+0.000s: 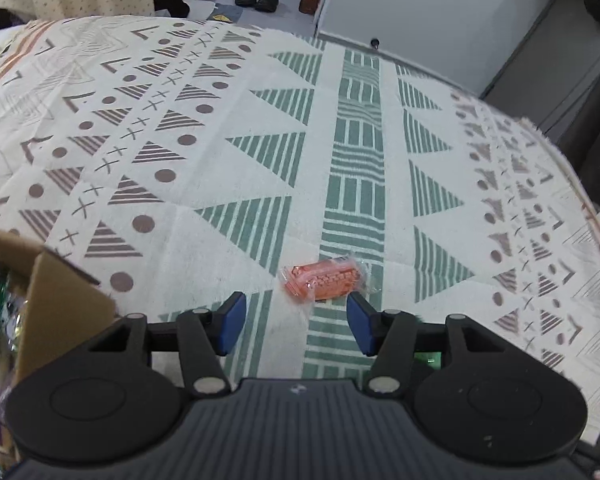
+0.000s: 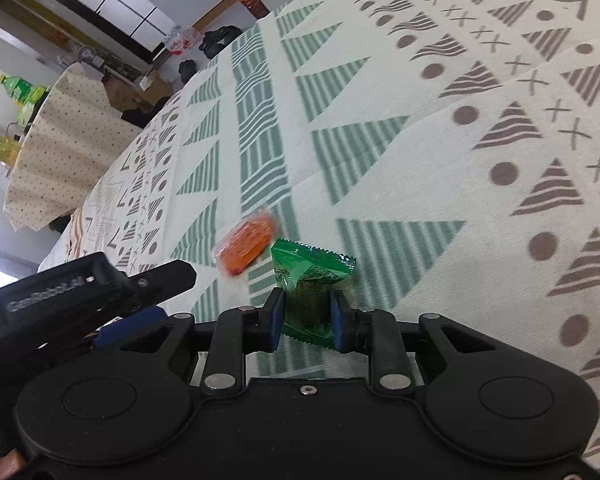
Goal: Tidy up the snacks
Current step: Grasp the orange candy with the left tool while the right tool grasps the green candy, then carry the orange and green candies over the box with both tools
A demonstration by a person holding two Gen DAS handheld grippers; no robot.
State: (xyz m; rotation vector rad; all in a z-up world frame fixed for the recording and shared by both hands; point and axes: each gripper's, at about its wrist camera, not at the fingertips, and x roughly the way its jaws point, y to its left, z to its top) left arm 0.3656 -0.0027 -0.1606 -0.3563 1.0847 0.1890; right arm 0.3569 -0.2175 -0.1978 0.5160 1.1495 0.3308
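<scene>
Far left in the left wrist view, a brown cardboard box [image 1: 66,308] w/ its flap open sits at the table edge; crinkly wrappers show inside, too blurred to identify. The cream tablecloth w/ green and brown triangle pattern [image 1: 220,120] covers the table. The left gripper [image 1: 296,320] hangs about half open w/ nothing between its blue pads [image 1: 232,322]. A small orange snack in a clear plastic wrapper [image 1: 323,281] lies on the cloth just ahead of them, nearer the right pad, not gripped. Right wrist view: that orange snack lies beside a green foil snack packet [image 2: 310,288], near but apart. The right gripper [image 2: 307,322] is closed narrow on the green packet, pads pressing both sides.
</scene>
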